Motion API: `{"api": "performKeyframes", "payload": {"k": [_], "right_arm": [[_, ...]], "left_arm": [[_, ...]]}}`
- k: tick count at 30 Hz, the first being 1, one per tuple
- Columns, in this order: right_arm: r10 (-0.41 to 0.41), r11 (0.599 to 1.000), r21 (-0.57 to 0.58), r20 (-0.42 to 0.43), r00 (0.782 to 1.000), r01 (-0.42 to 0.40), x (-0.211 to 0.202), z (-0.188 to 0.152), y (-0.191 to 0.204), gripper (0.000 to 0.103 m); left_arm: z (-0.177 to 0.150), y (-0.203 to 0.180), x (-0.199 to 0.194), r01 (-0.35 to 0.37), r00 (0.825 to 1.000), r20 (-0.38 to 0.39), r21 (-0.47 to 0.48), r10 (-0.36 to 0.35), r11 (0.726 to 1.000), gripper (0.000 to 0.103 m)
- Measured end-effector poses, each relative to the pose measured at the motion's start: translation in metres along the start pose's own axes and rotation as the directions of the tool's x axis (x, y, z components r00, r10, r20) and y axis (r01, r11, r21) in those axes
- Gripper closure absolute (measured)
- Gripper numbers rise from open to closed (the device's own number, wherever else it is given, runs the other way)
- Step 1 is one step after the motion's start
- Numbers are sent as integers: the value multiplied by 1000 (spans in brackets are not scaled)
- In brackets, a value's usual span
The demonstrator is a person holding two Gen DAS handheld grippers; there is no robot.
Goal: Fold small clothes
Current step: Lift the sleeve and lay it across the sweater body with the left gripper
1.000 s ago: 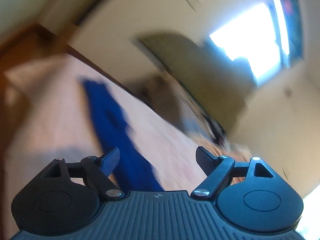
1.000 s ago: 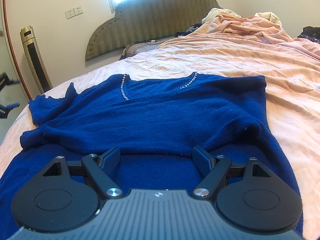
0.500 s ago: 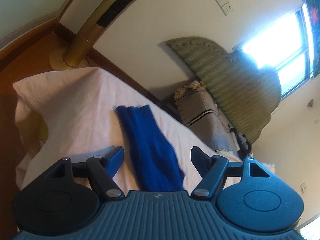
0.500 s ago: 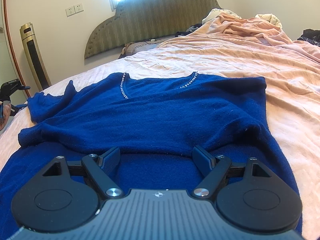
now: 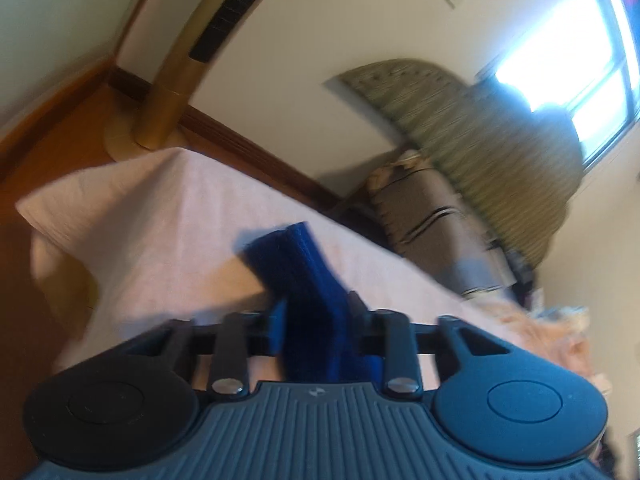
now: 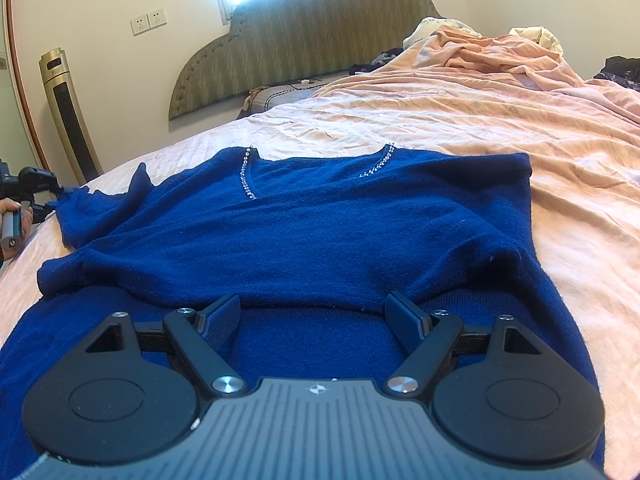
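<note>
1. Left gripper (image 5: 316,320), low centre of its own view, has its jaws drawn in tight on the blue sleeve (image 5: 296,264) of the sweater; the cuff end sticks out past the fingers toward mid-frame
2. Right gripper (image 6: 314,316) hangs spread wide at the lower middle of its view, gripping nothing, just above the sweater's lower body
3. Blue sweater (image 6: 320,232) lies flat on the peach bedsheet (image 6: 480,120), neckline toward the headboard; its right sleeve already looks folded across the body, while the left one trails to the left edge, where the other gripper and a hand (image 6: 12,216) appear
4. Step in hand, as I judge it: folding that left sleeve inward
5. Next move likely calls for carrying the sleeve across the chest, laying it flat, then letting go
6. Left gripper's view is strongly rolled, with wall and floor slanting, so the tool seems tilted and low over the bed's corner
</note>
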State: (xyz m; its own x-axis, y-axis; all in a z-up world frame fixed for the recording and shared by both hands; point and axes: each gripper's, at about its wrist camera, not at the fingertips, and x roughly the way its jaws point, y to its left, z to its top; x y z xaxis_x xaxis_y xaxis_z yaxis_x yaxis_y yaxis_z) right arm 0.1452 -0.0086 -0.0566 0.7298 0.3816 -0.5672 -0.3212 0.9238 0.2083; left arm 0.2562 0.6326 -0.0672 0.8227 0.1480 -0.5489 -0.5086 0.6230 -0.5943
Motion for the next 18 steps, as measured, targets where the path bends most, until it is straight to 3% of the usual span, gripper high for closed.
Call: {"api": "performKeyframes", "payload": {"k": [2, 7, 10, 13, 15, 16, 18], "right_arm": [[0, 1000, 0, 0, 1000, 0, 0, 0, 0, 22], [0, 1000, 0, 0, 1000, 0, 0, 0, 0, 22], [0, 1000, 0, 0, 1000, 0, 0, 0, 0, 22], [1, 1000, 2, 0, 1000, -1, 0, 0, 0, 22], [1, 1000, 4, 0, 1000, -1, 0, 0, 0, 22], [1, 1000, 3, 0, 1000, -1, 0, 0, 0, 22], [3, 1000, 6, 0, 1000, -3, 0, 0, 0, 22]], "left_arm": [[-4, -1, -3, -22, 1000, 19, 17, 22, 1000, 92], [-3, -12, -25, -30, 996, 89, 12, 29, 999, 96], [-3, -41, -52, 37, 990, 135, 59, -45, 998, 97], [-20, -95, -84, 124, 979, 141, 171, -149, 977, 97], [-52, -142, -111, 213, 962, 105, 283, -251, 935, 97], [-75, -165, -126, 267, 947, 76, 350, -312, 898, 97], [-133, -205, -149, 390, 906, -44, 473, -421, 790, 96]]}}
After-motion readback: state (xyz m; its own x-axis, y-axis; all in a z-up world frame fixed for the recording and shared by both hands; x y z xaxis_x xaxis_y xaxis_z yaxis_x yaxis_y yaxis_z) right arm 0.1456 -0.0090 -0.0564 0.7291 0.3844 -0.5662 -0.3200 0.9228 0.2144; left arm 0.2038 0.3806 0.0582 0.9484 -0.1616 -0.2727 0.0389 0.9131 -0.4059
